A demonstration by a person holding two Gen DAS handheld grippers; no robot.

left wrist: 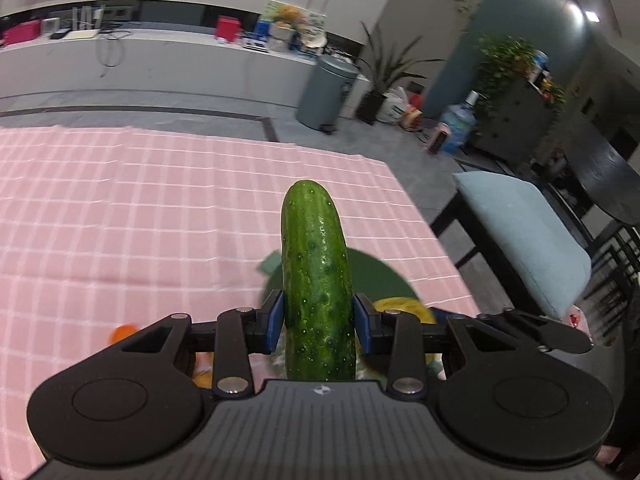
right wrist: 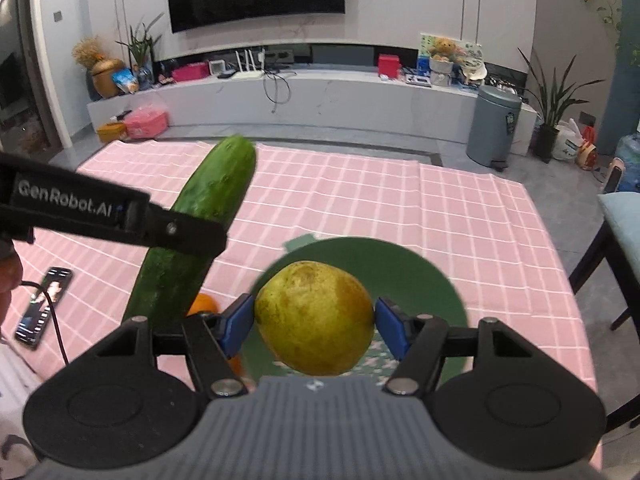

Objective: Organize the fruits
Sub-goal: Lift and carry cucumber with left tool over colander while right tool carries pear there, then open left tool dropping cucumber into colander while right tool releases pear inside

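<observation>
Cucumber (left wrist: 318, 280) sits clamped between the left gripper's (left wrist: 319, 322) blue fingers (left wrist: 275, 322), pads pressing on its lower half — its long axis runs straight ahead along the fingers, the far tip well past them. In the right view it stands up steeply, leaning a little to the right, with the left gripper's black arm across its middle.

Right gripper (right wrist: 315, 322) is closed on a pear (right wrist: 316, 318); the blue fingers (right wrist: 236, 326) touch it on either side, so it fills the gap and bulges above and below them.

Just beyond and below both pairs of fingers lies the green plate (right wrist: 400, 264), on the pink checked cloth (right wrist: 460, 216) that covers the counter. From the right fingers the plate is directly under and ahead of the pear. From the left fingers it lies under the cucumber and slightly to the right. The right hand looks the nearer to a drop onto it, in my judgement, if the plate is indeed where the fruit goes. An orange (right wrist: 202, 305) shows left of the right fingers, behind the cucumber's base, and a phone (right wrist: 44, 304) on its cable lies further left on the cloth.

Cucumber's length is the thing to mind — held by its lower half and pointing forward, it would need tipping flat before it is let go, or the free tip may swing and roll off the rim.
</observation>
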